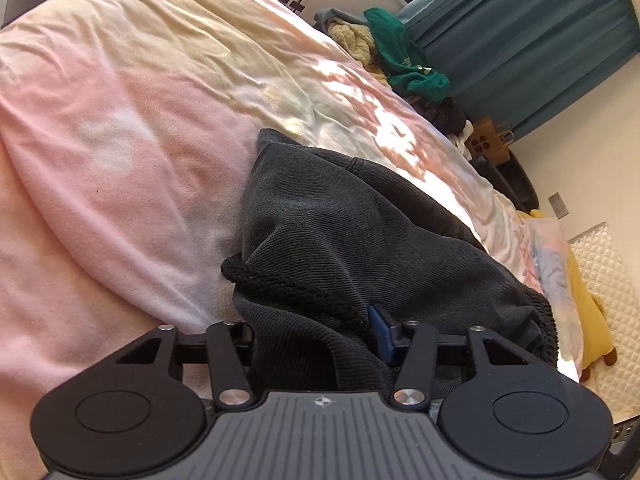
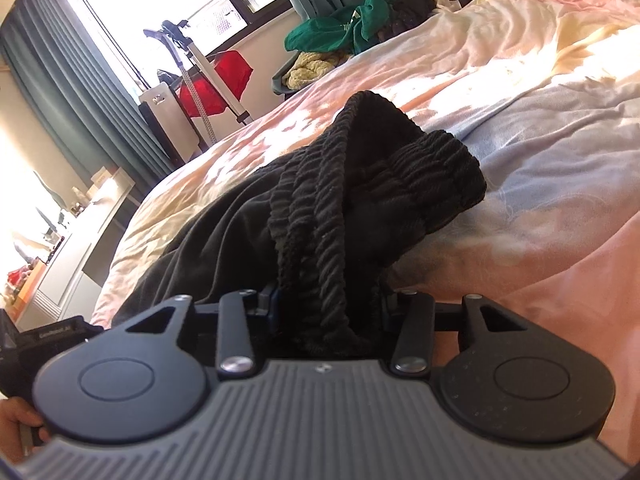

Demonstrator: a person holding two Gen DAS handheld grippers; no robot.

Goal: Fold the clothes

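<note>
Left hand-held gripper [image 1: 316, 336], jaws clamped on bunched dark grey fabric of the black garment [image 1: 352, 240], which spreads ahead of it over the pink-and-cream bedspread [image 1: 120, 140]. Right hand-held gripper [image 2: 328, 308], jaws pinching the garment's ribbed knit waistband [image 2: 360, 184], which rises directly in front.

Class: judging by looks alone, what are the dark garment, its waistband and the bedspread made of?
Garment: faded charcoal woven cloth, matte; fine diagonal ribs suggest twill or denim.
Waistband: black gathered elastic, probably; chunky ridges.
Bedspread: soft matte fabric, perhaps cotton; fine wrinkles.
</note>
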